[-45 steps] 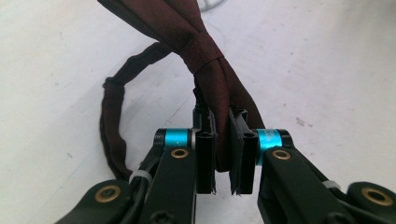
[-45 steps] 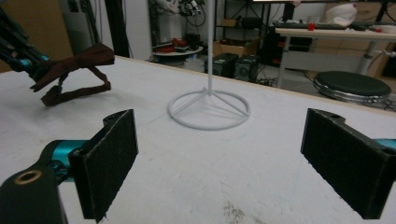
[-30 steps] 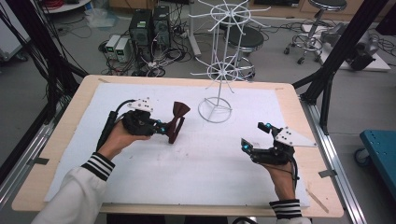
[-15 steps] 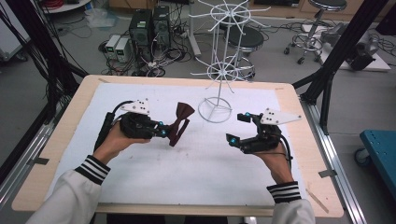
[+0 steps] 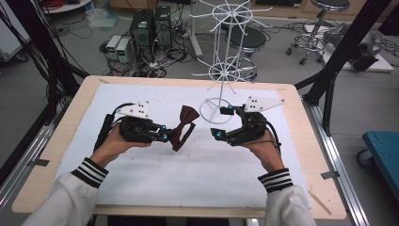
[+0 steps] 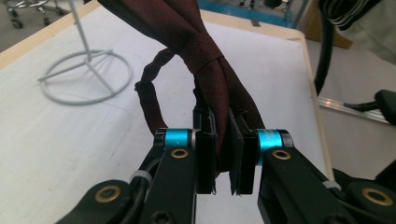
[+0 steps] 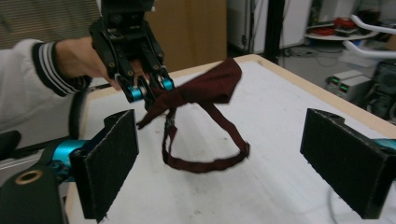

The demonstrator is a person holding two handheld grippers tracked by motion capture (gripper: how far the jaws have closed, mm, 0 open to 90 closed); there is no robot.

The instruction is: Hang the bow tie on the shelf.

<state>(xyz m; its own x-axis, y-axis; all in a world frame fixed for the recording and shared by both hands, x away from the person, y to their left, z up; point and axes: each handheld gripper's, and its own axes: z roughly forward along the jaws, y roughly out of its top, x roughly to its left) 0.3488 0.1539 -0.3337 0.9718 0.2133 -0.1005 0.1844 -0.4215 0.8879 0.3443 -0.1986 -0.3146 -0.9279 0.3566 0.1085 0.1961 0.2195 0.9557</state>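
My left tongs point(image 5: 164, 136) are clamped on one wing of the dark red bow tie point(image 5: 183, 132), and I hold it up off the desk point(image 5: 301, 155), over the middle of the white sheet point(image 5: 188, 179) that covers most of the top. In the left gripper view the cloth is pinched flat between the two black pads point(image 6: 205, 154), with the knot point(image 6: 201, 46) just above them and the neck strap point(image 6: 149, 102) hanging down in a loop at one side. From the right gripper view the strap point(image 7: 201, 163) droops until its lowest part reaches the sheet or nearly so; I cannot tell whether it touches.

My right tongs point(image 5: 222, 123) stand wide with nothing between them, near the tie on the side toward the desk's right edge, their pads point(image 7: 112, 163) framing it from a little way off. They have just been closing a touch, and the gap remains broad.

What stands close is the white wire display rack point(image 5: 223, 70): its ring base point(image 5: 211, 113) sits on the sheet toward the desk's far edge, just beyond the gap between the two tongs, with the pole rising and the spoked arms spreading above. The base ring also shows behind the tie in the left gripper view point(image 6: 86, 77).

Beyond the far edge, computer boxes point(image 5: 150, 28), cables and a stool point(image 5: 324, 23) sit on the floor. A blue cart point(image 5: 381, 155) stands off the right edge.
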